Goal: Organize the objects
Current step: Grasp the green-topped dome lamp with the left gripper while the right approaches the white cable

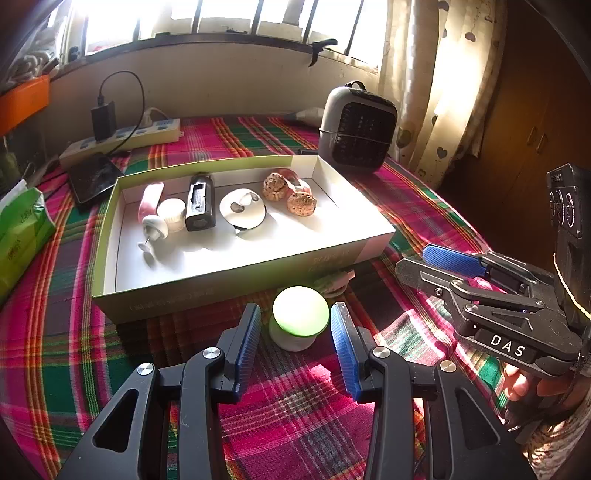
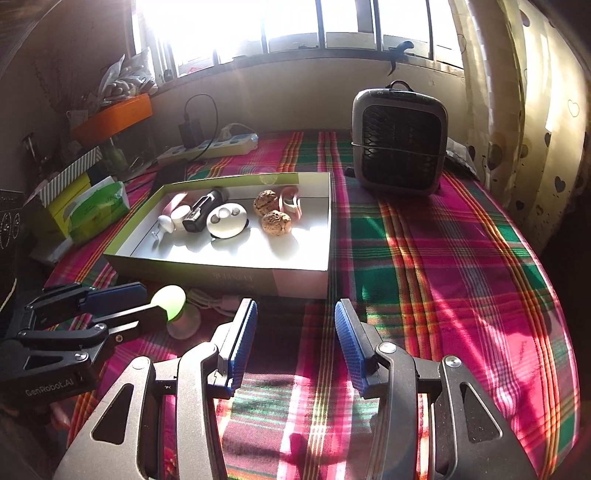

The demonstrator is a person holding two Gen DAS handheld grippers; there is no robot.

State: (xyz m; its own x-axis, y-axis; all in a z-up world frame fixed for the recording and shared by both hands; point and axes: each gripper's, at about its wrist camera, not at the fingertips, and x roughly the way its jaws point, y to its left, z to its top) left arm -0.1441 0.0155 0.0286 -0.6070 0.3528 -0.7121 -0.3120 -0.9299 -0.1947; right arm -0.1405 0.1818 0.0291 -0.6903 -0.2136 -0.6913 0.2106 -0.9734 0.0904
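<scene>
Sun pours through a barred window (image 2: 332, 26) onto a plaid-covered surface (image 2: 443, 258), perhaps a bed. A heart-patterned curtain (image 1: 443, 92) hangs at right, beside dark wood (image 1: 535, 129).

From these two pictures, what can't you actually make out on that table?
- Cable behind the mushroom lamp: mostly hidden by the lamp in the left wrist view and by the left gripper in the right wrist view.
- Lettering on the box front: in shadow, too dim to read.
- Outside the window: washed out by glare.
- Small white gadget in the box: too small to identify.
</scene>
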